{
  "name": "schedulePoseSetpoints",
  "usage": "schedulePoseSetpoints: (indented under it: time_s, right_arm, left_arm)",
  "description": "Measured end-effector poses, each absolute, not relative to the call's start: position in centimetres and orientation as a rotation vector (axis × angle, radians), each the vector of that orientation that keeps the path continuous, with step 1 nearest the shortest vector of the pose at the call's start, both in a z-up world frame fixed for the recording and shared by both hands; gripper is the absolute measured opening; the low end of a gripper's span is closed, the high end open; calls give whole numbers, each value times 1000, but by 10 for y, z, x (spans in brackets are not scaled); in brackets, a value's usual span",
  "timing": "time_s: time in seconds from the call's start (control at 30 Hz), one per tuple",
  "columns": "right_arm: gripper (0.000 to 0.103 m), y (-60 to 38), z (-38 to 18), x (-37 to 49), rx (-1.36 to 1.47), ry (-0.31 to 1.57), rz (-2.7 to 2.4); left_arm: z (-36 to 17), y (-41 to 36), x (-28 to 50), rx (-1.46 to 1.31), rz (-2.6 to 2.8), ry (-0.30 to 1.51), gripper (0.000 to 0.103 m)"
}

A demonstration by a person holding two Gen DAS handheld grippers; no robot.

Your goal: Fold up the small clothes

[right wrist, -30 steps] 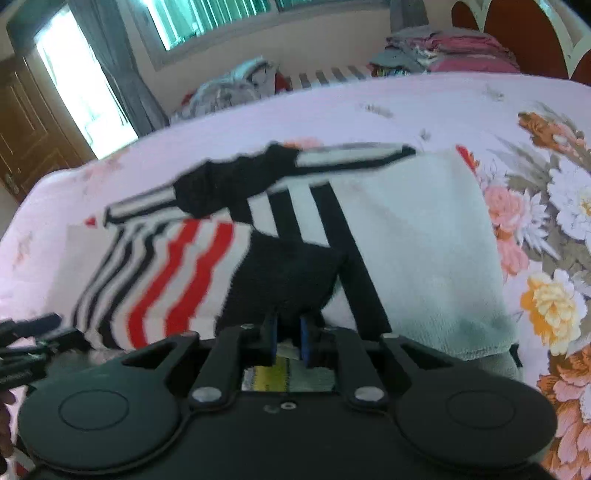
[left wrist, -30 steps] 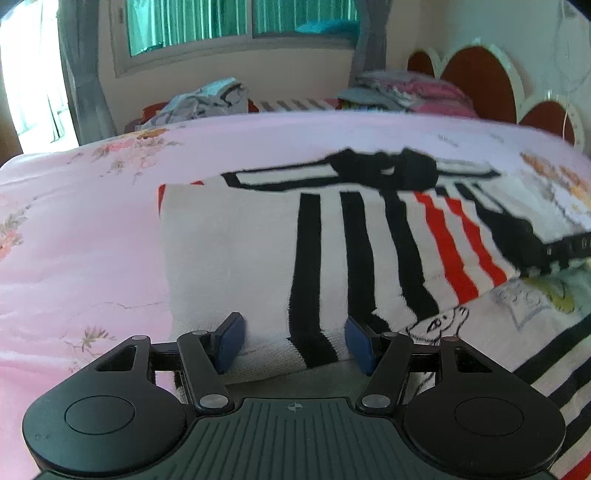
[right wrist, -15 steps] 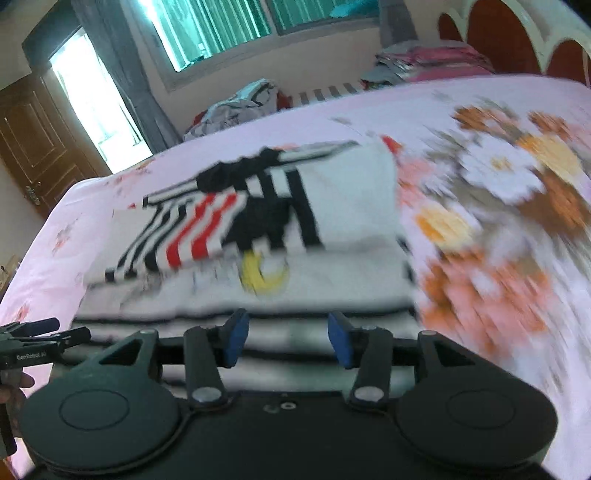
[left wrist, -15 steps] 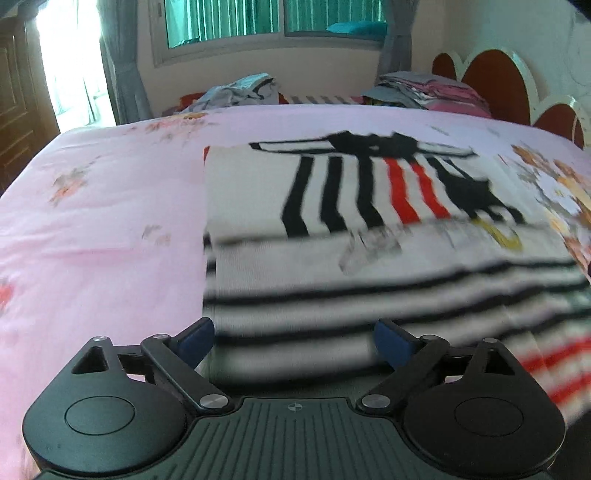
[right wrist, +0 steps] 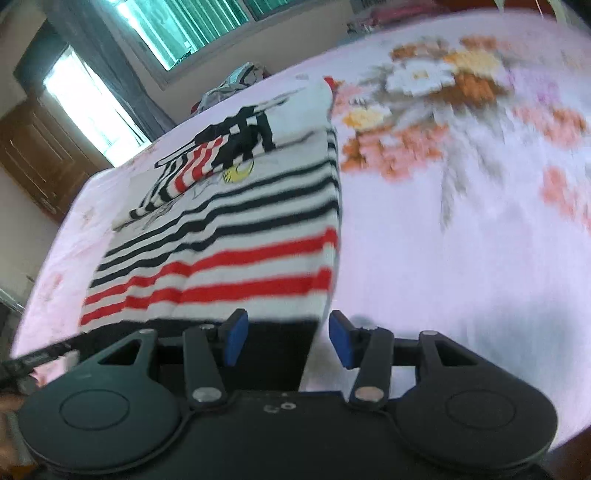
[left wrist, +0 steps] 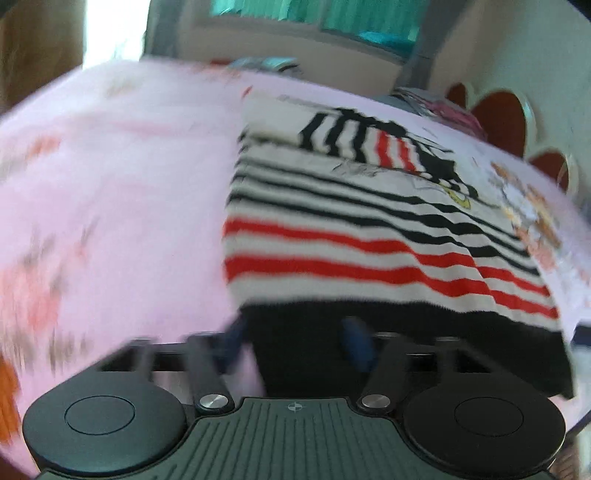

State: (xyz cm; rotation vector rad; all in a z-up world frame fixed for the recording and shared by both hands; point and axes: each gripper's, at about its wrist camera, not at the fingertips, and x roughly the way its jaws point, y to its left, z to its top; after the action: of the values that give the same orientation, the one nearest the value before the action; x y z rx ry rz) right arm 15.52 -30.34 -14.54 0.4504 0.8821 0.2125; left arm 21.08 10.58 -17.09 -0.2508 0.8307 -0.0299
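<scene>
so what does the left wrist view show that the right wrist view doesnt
Only the left wrist view shows the red scalloped headboard and the left gripper, its jaws closing around the sweater's black hem, blurred.

Only the right wrist view shows the wooden door, the bright doorway, the big flower print on the bedcover and the right gripper, jaws apart over the hem's corner.

Both show the striped sweater on the pink bedcover, sleeves folded in, and the green-lit window.

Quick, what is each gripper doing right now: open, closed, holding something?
Left gripper: jaws closing around the black hem of the sweater, pads not pressing yet.
Right gripper: open, holding nothing; hem corner lies between its pads.
</scene>
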Motion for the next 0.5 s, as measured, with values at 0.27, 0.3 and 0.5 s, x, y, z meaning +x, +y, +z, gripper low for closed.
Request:
schedulePoseSetpoints:
  time_s: [0.27, 0.3, 0.5]
  right_arm:
    - [48, -314, -164, 148, 590, 890, 215]
    - [47, -314, -167, 152, 609, 891, 220]
    - [47, -301, -175, 165, 671, 896, 265]
  left_arm:
    - [-189, 129, 208, -488, -76, 828, 51]
    - [-192, 132, 213, -516, -88, 828, 51]
    - [-201, 141, 233, -666, -143, 820, 51]
